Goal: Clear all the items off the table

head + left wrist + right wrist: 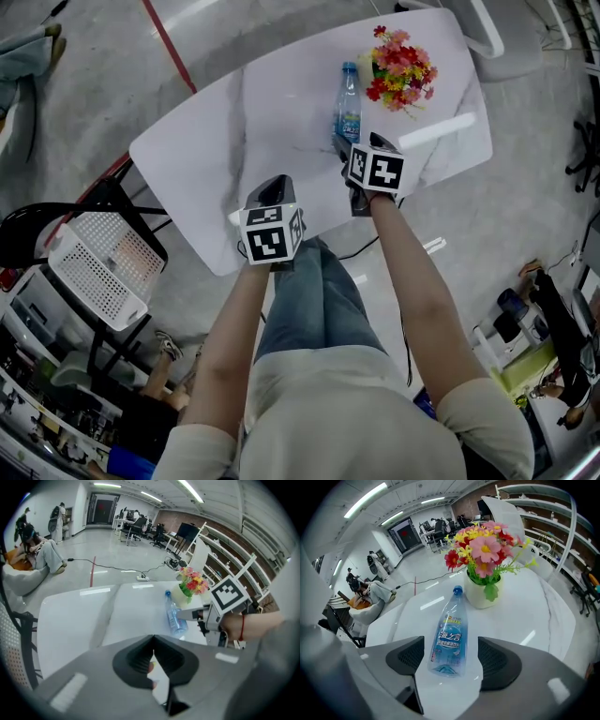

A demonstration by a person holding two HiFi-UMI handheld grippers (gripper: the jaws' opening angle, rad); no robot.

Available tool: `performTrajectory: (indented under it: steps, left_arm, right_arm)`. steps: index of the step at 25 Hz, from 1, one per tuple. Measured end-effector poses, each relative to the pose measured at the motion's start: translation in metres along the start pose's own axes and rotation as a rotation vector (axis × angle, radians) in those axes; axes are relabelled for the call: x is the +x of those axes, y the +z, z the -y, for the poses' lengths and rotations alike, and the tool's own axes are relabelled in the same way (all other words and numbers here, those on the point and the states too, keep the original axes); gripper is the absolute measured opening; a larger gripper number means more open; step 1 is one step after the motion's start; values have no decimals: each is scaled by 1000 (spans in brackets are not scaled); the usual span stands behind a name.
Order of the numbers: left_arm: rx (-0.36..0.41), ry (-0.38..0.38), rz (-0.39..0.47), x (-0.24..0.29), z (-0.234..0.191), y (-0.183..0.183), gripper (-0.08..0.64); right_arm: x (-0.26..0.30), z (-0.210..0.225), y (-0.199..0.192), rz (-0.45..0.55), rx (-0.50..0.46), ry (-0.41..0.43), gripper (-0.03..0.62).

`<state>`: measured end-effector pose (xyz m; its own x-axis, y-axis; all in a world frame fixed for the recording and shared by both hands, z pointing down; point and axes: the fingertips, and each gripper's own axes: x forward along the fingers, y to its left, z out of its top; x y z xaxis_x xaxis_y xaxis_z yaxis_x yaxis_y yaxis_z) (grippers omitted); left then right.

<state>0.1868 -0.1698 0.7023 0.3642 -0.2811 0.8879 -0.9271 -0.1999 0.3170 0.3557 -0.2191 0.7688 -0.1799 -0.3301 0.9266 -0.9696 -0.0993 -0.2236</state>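
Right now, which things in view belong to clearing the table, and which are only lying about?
Belong to the job: water bottle, flower pot, both on the white table.
Only lying about: perforated white basket, white chair, floor cable.

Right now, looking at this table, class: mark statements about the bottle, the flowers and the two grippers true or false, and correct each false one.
1. The water bottle stands upright between the jaws of the right gripper, which are apart and not pressing on it. True.
2. The pot of flowers lies on the floor. False: it stands on the white table, just beyond the bottle.
3. The left gripper has its jaws together and holds nothing. True.
4. The bottle's cap is red. False: it is blue.
5. The left gripper is nearer the bottle than the right one. False: the right gripper is at the bottle; the left hangs near the table's edge.
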Motion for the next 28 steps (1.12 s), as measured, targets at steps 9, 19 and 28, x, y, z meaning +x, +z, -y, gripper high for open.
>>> performTrajectory:
  steps: [9, 19, 28]
  left_arm:
    - [-26, 0, -22, 15, -7, -6, 8]
    - [-51, 13, -37, 22, -19, -12, 8]
    - [-57, 15, -25, 11, -21, -13, 8]
  right_arm:
    - [35, -4, -2, -47, 3, 1, 360]
    - [58, -4, -10, -109, -29, 1, 348]
    - [42, -7, -13, -115, -66, -11, 328]
